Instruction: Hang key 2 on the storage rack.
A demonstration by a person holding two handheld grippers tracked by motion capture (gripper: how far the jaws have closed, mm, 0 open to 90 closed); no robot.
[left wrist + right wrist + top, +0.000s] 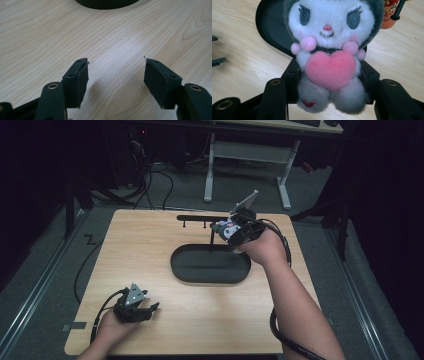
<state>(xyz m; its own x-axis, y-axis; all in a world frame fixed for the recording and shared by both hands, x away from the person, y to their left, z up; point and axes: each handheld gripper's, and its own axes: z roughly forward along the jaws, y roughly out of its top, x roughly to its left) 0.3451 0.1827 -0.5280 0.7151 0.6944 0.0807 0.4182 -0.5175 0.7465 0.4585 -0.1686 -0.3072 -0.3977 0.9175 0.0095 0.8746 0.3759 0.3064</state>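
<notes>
Hand-held grippers: two, one in each hand of the person, well apart from each other over the table [150,245].
Plush toys: one, a small plush toy [329,50] with white face, grey hood, and a pink heart on its chest.
Trays: one black oval tray [210,265] on the table.
Racks: one thin black rack [200,218] with small pegs, standing at the far side of the tray.
Right hand-held gripper [231,231]: closed on the plush toy. In the right gripper view the two black jaws press the lower body of the toy from both sides.
Plush toy, place: between the jaws of the right hand-held gripper, upright to its camera, face toward the camera, its feet hanging down below the pads. In the high view it is held in the air above the far right end of the tray, near the rack.
Tray, place: under and behind the plush toy in the right gripper view.
Left hand-held gripper [116,75]: jaws apart, nothing between them, bare wood of the table under them. It is low at the near left corner of the table, and the tray edge is well in front of its jaws.
</notes>
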